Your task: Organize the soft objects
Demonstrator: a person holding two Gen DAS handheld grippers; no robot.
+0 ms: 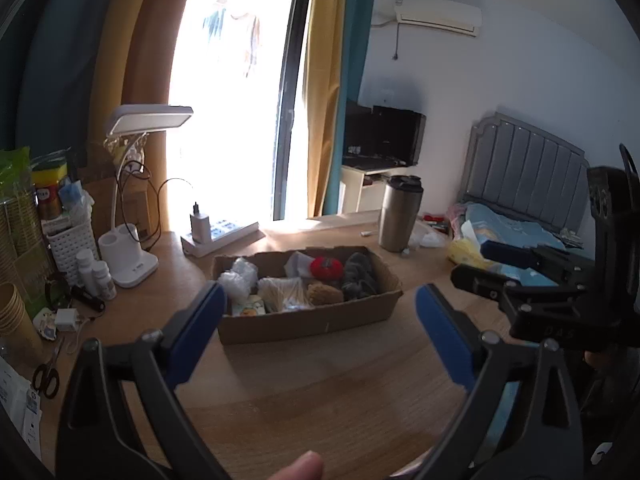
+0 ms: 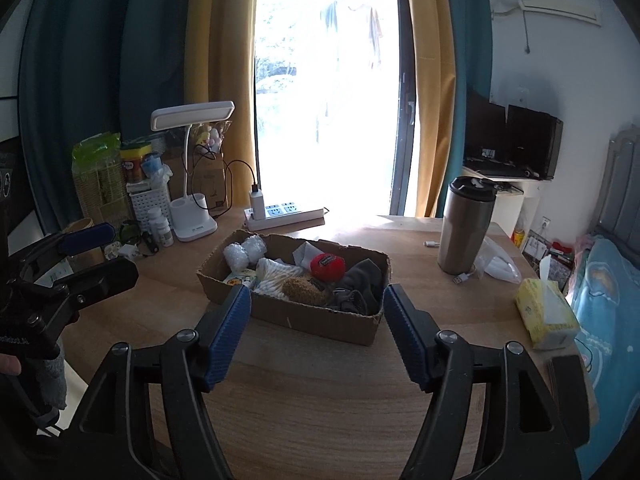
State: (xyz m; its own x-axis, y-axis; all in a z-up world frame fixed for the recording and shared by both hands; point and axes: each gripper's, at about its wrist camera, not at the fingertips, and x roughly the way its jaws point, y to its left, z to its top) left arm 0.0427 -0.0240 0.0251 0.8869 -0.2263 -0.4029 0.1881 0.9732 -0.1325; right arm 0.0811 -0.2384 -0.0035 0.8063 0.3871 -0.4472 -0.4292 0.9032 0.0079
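Observation:
A shallow cardboard box sits mid-table on the wooden table. It holds a red soft ball, a grey cloth, a brown fuzzy piece, a bag of cotton swabs and bubble wrap. My left gripper hangs open above the table, short of the box's front wall, with nothing between its blue pads. Beside it, my right gripper is open and empty too. Each gripper also shows in the other's view, the right gripper and the left gripper.
A white desk lamp, power strip, white basket and small bottles crowd the left back. A steel tumbler and tissue pack stand right. Scissors lie near left; a bed lies beyond the right edge.

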